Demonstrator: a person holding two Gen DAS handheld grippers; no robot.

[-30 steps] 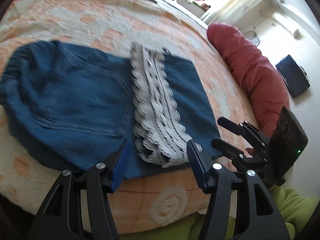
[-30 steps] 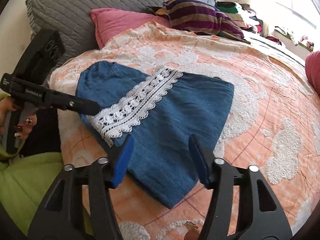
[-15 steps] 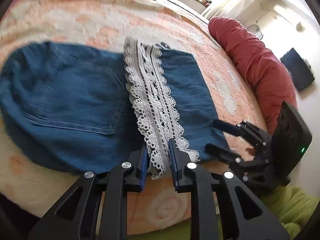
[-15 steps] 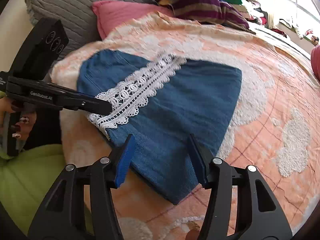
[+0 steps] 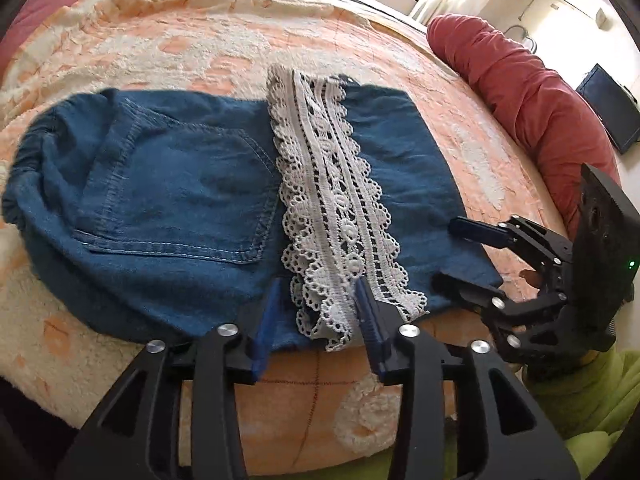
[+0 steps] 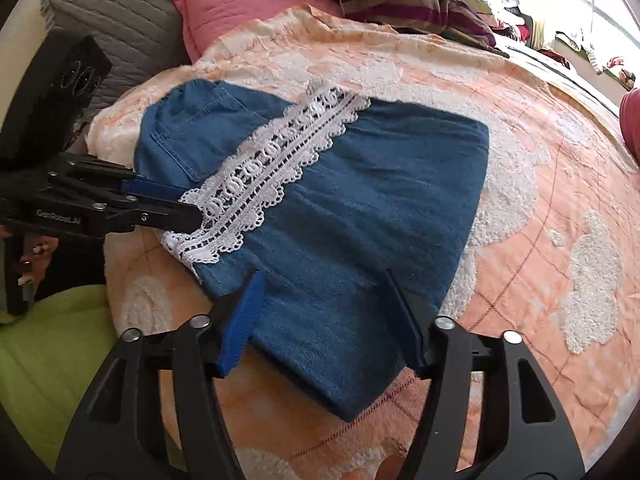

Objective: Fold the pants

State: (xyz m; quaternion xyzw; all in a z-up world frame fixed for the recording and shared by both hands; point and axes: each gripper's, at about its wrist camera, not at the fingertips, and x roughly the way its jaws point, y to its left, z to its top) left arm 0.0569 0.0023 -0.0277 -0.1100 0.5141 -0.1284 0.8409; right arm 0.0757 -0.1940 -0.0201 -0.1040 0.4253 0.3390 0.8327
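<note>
Lying on the bed [image 5: 200, 52]: blue denim pants [image 5: 180, 208] – folded, lace hem [image 5: 340, 216] on top.
Left gripper [image 5: 316, 316]: jaws opening, astride the lace end, unclamped.
Right gripper [image 6: 328, 316]: jaws opening – over the denim edge.

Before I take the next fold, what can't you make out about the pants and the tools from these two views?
- Pants: underside and inner layers hidden by the top denim, both views.
- Lace: near end partly covered by the left tool, whose jaws are opening; left view.
- Right tool, opening: contact with denim unclear, right view.
- Person: cut off at frame edges.
</note>
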